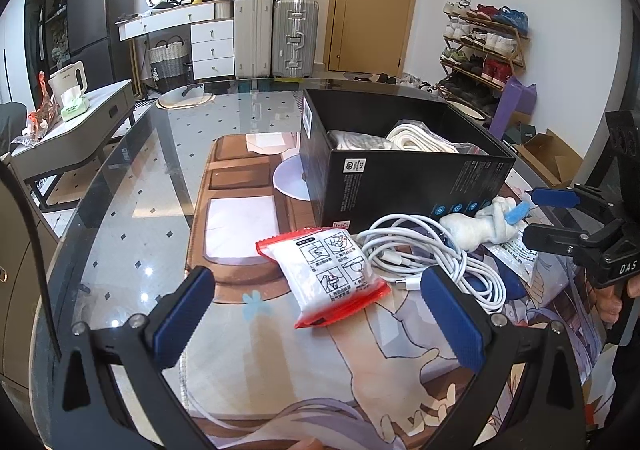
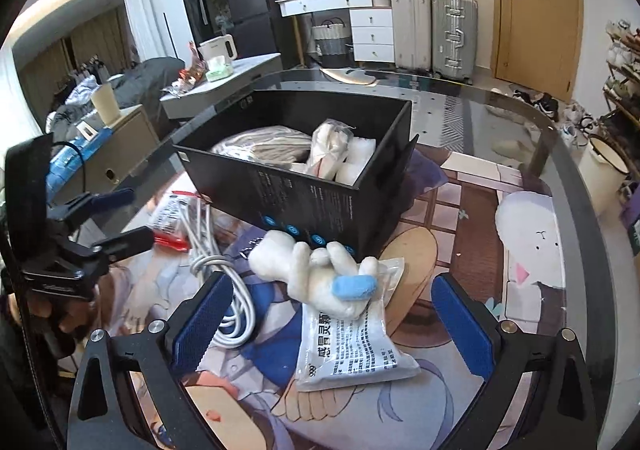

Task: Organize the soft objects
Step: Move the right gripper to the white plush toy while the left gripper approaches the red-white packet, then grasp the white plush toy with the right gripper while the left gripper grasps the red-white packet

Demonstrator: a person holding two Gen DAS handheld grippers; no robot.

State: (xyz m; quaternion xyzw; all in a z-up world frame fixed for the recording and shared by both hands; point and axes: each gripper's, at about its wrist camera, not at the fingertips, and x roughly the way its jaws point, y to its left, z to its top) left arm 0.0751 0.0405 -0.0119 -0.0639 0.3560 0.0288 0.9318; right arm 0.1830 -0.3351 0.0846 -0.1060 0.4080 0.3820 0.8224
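We see both tongs spread wide and holding nothing, hovering over a glass desk [image 1: 132, 186] covered in part by a printed mat [image 1: 256, 362]. The left tongs [image 1: 316, 320] point at a red-edged packet [image 1: 328, 274] lying flat on the mat, its near end between the blue pads [image 1: 182, 314] but not touched by them. Just beside the packet, toward the right tongs, lies a coiled white cable [image 1: 432, 258], touching the packet's edge. The right tongs [image 2: 332, 324] hang over a white plush toy [image 2: 312, 274] with a blue tip, which rests partly on a clear sachet [image 2: 348, 350] printed with dark text; neither is touched by the pads [image 2: 464, 324]. In the right wrist view the cable [image 2: 228, 282] lies just beside the toy, and the left tongs [image 2: 120, 218] show at the side, also open, with a hand [image 2: 68, 314] on the handle. A black open box [image 1: 400, 178] stands on the mat just behind these things, the toy close against its near wall. Inside the box we see pale soft bundles [image 2: 336, 154], some wrapped in clear plastic, filling much of the bottom. The box sits nearer the far edge of the desk than the loose items do.
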